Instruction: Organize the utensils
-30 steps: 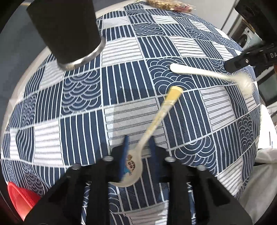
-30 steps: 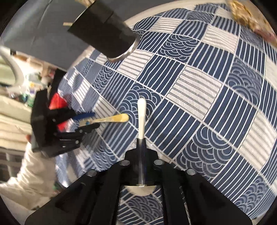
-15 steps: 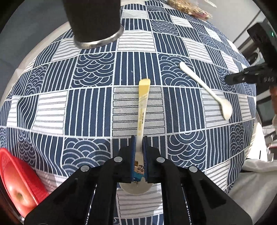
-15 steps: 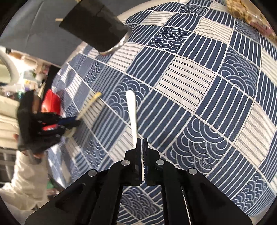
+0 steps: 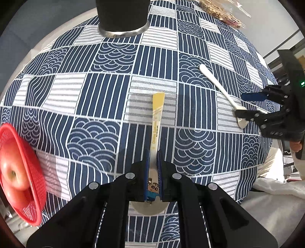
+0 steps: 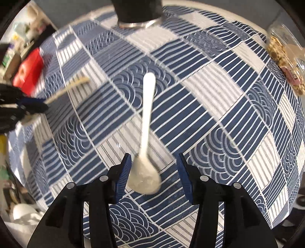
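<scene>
Left gripper [image 5: 152, 171] clenched on the yellow-handled spoon [image 5: 156, 122], pads pinching its neck just above the bowl, handle sticking out ahead over the blue patterned tablecloth [image 5: 95, 95]. Right gripper [image 6: 154, 167] jaws have just been opening, now released; white spoon [image 6: 146, 122] lies on the cloth, bowl between the spread pads, none pressing it. Black cylindrical holder [image 5: 123, 17] stands far ahead of both; red basket [image 5: 21, 171] off to left gripper's left.
</scene>
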The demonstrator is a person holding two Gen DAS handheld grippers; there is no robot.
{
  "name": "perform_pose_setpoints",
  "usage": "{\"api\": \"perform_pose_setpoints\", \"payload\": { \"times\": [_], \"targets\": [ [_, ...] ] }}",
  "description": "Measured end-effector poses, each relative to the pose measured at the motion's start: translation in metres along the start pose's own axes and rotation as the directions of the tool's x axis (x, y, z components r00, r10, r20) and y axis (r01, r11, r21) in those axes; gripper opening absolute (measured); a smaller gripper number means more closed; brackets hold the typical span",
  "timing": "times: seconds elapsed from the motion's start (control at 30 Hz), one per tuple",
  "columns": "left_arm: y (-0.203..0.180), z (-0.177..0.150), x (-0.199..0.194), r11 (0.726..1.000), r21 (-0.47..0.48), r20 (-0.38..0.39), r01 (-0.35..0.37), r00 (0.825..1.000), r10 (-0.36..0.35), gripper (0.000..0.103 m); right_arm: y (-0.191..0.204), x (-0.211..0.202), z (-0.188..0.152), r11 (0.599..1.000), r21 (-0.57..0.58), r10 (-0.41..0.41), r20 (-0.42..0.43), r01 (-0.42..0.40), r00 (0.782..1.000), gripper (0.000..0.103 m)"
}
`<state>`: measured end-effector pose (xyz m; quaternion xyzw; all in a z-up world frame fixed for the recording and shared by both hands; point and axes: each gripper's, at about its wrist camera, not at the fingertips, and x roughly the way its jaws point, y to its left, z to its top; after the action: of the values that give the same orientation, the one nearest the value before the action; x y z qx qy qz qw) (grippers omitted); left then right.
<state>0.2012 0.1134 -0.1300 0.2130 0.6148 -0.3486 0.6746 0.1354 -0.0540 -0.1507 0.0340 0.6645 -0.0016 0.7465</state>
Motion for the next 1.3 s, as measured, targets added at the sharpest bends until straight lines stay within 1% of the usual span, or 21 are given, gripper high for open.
{"api": "perform_pose_setpoints", "payload": {
  "times": [0.03, 0.1, 0.17, 0.23, 0.3, 0.37, 0.43, 0.47, 0.5, 0.6, 0.7, 0.77, 0.8, 0.93, 0.97, 1.0, 1.03, 1.1, 1.17, 1.2, 1.3],
  "targets": [
    [0.0, -0.002, -0.002, 1.0, -0.001, -0.001, -0.002, 1.0, 0.002, 0.008, 0.005, 0.001, 0.002, 0.999, -0.017, -0.038, -0.01, 0.037, 0.999, 0.044],
    [0.0, -0.002, -0.005, 1.0, -0.007, -0.001, -0.005, 1.0, 0.005, 0.008, 0.015, 0.001, 0.007, 0.998, -0.051, -0.033, -0.047, 0.031, 0.998, 0.024],
    [0.0, -0.002, -0.007, 1.0, -0.012, 0.003, -0.002, 1.0, 0.002, 0.008, 0.015, 0.001, 0.012, 0.999, -0.04, -0.035, -0.066, 0.032, 0.997, 0.008],
    [0.0, -0.001, -0.011, 1.0, -0.015, 0.007, -0.002, 1.0, 0.002, 0.008, 0.0, 0.002, 0.02, 0.997, 0.055, 0.066, -0.091, -0.061, 0.994, 0.008],
    [0.0, 0.0, -0.014, 1.0, -0.019, 0.012, 0.004, 1.0, -0.004, 0.008, -0.021, 0.004, 0.024, 0.966, 0.173, 0.213, -0.101, -0.194, 0.972, 0.008],
    [-0.002, 0.001, -0.018, 1.0, -0.018, 0.024, 0.015, 1.0, -0.014, 0.008, -0.04, 0.004, 0.024, 0.917, 0.266, 0.329, -0.084, -0.297, 0.941, 0.008],
    [-0.005, 0.003, -0.02, 1.0, -0.012, 0.024, 0.005, 1.0, -0.005, 0.008, -0.054, 0.003, 0.023, 0.85, 0.337, 0.446, -0.053, -0.404, 0.893, 0.008],
    [-0.007, 0.003, -0.022, 1.0, -0.011, 0.025, -0.001, 1.0, 0.002, 0.008, -0.059, 0.002, 0.021, 0.821, 0.361, 0.486, -0.035, -0.442, 0.873, 0.008],
    [-0.007, 0.004, -0.023, 1.0, -0.012, 0.022, -0.001, 1.0, 0.001, 0.008, -0.062, 0.001, 0.021, 0.805, 0.374, 0.505, -0.023, -0.461, 0.863, 0.008],
    [-0.011, 0.007, -0.027, 1.0, -0.008, 0.021, -0.017, 1.0, 0.017, 0.008, -0.071, -0.004, 0.017, 0.74, 0.404, 0.579, 0.022, -0.538, 0.815, 0.008],
    [-0.013, 0.009, -0.032, 1.0, -0.01, 0.024, -0.025, 0.999, 0.025, 0.008, -0.073, -0.007, 0.019, 0.725, 0.399, 0.599, 0.039, -0.562, 0.8, 0.007],
    [-0.016, 0.01, -0.037, 0.999, -0.013, 0.026, -0.036, 0.999, 0.036, 0.008, -0.067, -0.011, 0.016, 0.705, 0.398, 0.622, 0.05, -0.587, 0.781, 0.007],
    [-0.018, 0.011, -0.038, 0.999, -0.016, 0.027, -0.038, 0.999, 0.038, 0.008, -0.068, -0.012, 0.018, 0.69, 0.398, 0.64, 0.055, -0.605, 0.767, 0.007],
    [-0.026, 0.014, -0.05, 0.999, -0.014, 0.044, -0.052, 0.998, 0.052, 0.008, -0.075, -0.022, 0.02, 0.663, 0.379, 0.671, 0.082, -0.646, 0.737, 0.006],
    [-0.028, 0.015, -0.052, 0.998, -0.015, 0.049, -0.055, 0.997, 0.055, 0.008, -0.075, -0.024, 0.022, 0.655, 0.377, 0.679, 0.087, -0.655, 0.729, 0.001],
    [-0.03, 0.016, -0.054, 0.998, -0.015, 0.053, -0.059, 0.997, 0.059, 0.008, -0.076, -0.027, 0.025, 0.637, 0.373, 0.696, 0.099, -0.675, 0.712, 0.0],
    [-0.032, 0.018, -0.056, 0.998, -0.014, 0.056, -0.065, 0.996, 0.065, 0.008, -0.077, -0.029, 0.026, 0.634, 0.37, 0.697, 0.107, -0.679, 0.709, 0.0],
    [-0.035, 0.021, -0.058, 0.997, -0.011, 0.059, -0.074, 0.995, 0.074, 0.008, -0.079, -0.033, 0.03, 0.664, 0.35, 0.67, 0.114, -0.661, 0.734, 0.0],
    [-0.04, 0.024, -0.06, 0.996, -0.004, 0.062, -0.085, 0.995, 0.085, 0.008, -0.084, -0.037, 0.034, 0.662, 0.345, 0.671, 0.124, -0.665, 0.731, 0.0],
    [-0.042, 0.026, -0.061, 0.996, -0.002, 0.062, -0.089, 0.994, 0.089, 0.008, -0.085, -0.04, 0.036, 0.674, 0.332, 0.661, 0.128, -0.66, 0.739, 0.0],
    [-0.046, 0.03, -0.063, 0.995, 0.005, 0.066, -0.104, 0.992, 0.104, 0.008, -0.09, -0.044, 0.036, 0.682, 0.306, 0.66, 0.135, -0.664, 0.739, 0.0]
  ]
}}
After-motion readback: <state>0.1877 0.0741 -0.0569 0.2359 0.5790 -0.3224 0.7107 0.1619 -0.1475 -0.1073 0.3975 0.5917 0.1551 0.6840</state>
